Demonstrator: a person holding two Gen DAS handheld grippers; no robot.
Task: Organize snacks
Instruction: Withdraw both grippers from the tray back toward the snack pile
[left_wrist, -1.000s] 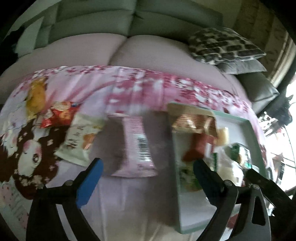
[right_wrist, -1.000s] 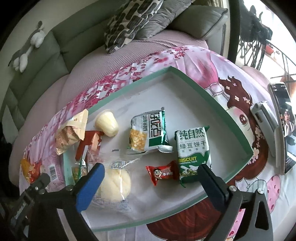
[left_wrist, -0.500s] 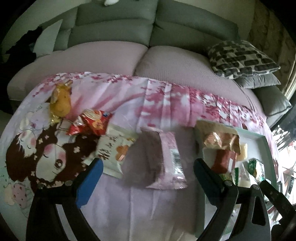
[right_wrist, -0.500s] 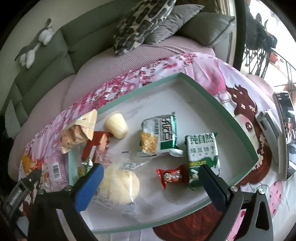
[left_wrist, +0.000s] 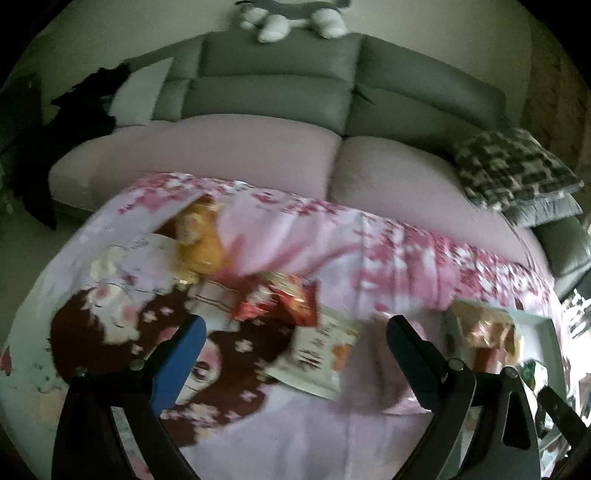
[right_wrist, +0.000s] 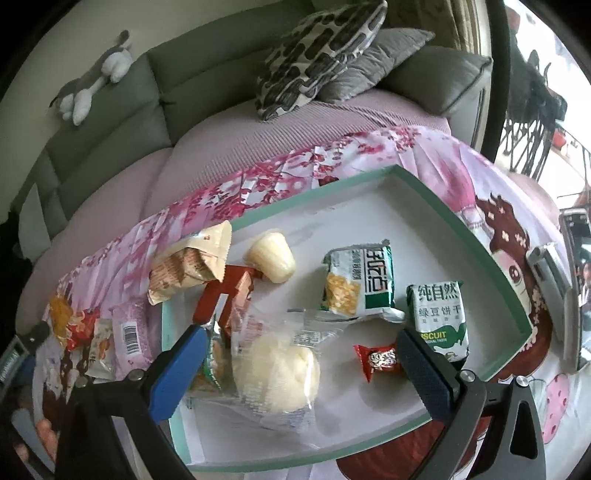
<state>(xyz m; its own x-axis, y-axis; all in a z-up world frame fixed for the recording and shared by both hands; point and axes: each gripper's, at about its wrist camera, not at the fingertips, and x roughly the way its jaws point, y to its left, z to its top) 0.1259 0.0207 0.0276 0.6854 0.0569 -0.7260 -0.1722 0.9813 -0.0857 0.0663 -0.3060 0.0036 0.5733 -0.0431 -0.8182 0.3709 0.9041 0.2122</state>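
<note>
Snacks mostly sit in the tray (right_wrist: 517, 314); left gripper (left_wrist: 295, 343) hovers over loose packets (left_wrist: 314, 354), right gripper (right_wrist: 299, 354) over a bun (right_wrist: 280, 373), both jaws spread.

Background items, not handled

Sofa (left_wrist: 280, 81) stands ahead of the tool; plush toy (left_wrist: 291, 18) lies on its backrest; patterned cushion (right_wrist: 321, 55) far ahead; phone (right_wrist: 576, 288) right.
</note>
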